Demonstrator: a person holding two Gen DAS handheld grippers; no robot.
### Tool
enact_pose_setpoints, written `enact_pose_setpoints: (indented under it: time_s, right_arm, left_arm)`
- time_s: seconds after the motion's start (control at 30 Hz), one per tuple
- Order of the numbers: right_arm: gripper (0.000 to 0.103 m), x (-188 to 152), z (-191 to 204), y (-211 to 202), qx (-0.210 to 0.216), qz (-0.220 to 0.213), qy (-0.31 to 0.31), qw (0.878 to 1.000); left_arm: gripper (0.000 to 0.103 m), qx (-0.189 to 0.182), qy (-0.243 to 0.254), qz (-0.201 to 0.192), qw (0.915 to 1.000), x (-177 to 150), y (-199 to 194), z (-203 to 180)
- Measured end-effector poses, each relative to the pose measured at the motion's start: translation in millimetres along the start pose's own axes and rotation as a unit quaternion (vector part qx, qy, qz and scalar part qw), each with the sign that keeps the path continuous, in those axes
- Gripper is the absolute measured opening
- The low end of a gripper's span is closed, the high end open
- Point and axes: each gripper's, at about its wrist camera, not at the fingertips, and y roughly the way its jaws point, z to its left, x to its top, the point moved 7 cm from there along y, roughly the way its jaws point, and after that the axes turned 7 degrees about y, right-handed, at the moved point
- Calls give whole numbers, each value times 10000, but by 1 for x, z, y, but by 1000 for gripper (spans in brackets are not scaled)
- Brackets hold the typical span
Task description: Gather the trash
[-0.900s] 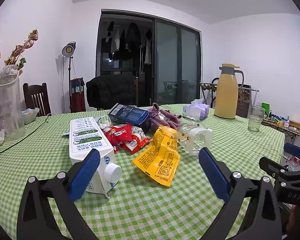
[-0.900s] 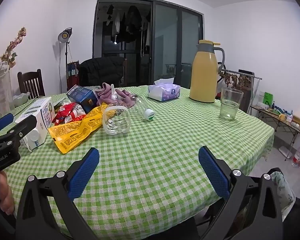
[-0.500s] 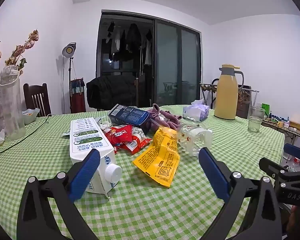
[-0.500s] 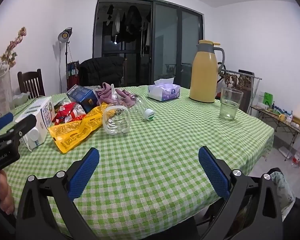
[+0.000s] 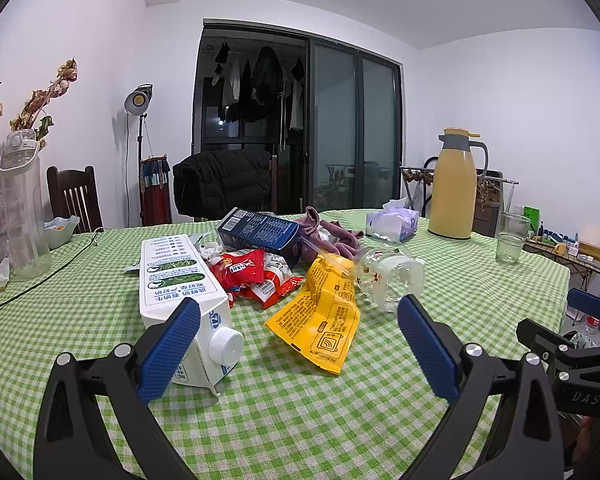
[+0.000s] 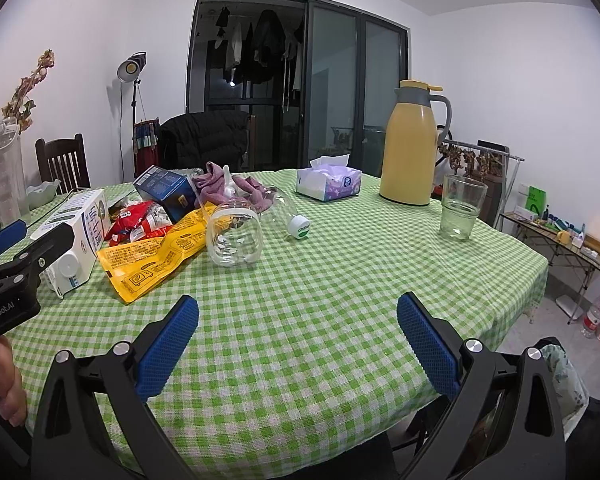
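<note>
green-and-white checked tablecloth (image 5: 340,420) covers the table under both tools. left gripper (image 5: 298,344) gapes wide, holding nothing, its blue pad just before the white milk carton (image 5: 172,276) lying on its side beside red snack packets (image 5: 252,272), yellow wrapper (image 5: 324,312) and clear plastic bottle (image 6: 240,232). right gripper (image 6: 298,344) also wide, empty.

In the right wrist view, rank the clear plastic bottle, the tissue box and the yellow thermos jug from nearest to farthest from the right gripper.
From the right gripper:
1. Clear plastic bottle, lying on its side, left of centre.
2. Tissue box, farther back, near the middle.
3. Yellow thermos jug, standing at the table's far right edge.
</note>
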Motion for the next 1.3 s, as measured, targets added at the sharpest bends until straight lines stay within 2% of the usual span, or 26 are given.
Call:
enact_pose_setpoints:
  time_s: [1.3]
  right_arm:
    - [95, -1, -1, 0, -22, 22, -3, 10000]
  left_arm:
    - [96, 0, 3, -6, 10000, 1, -2, -1]
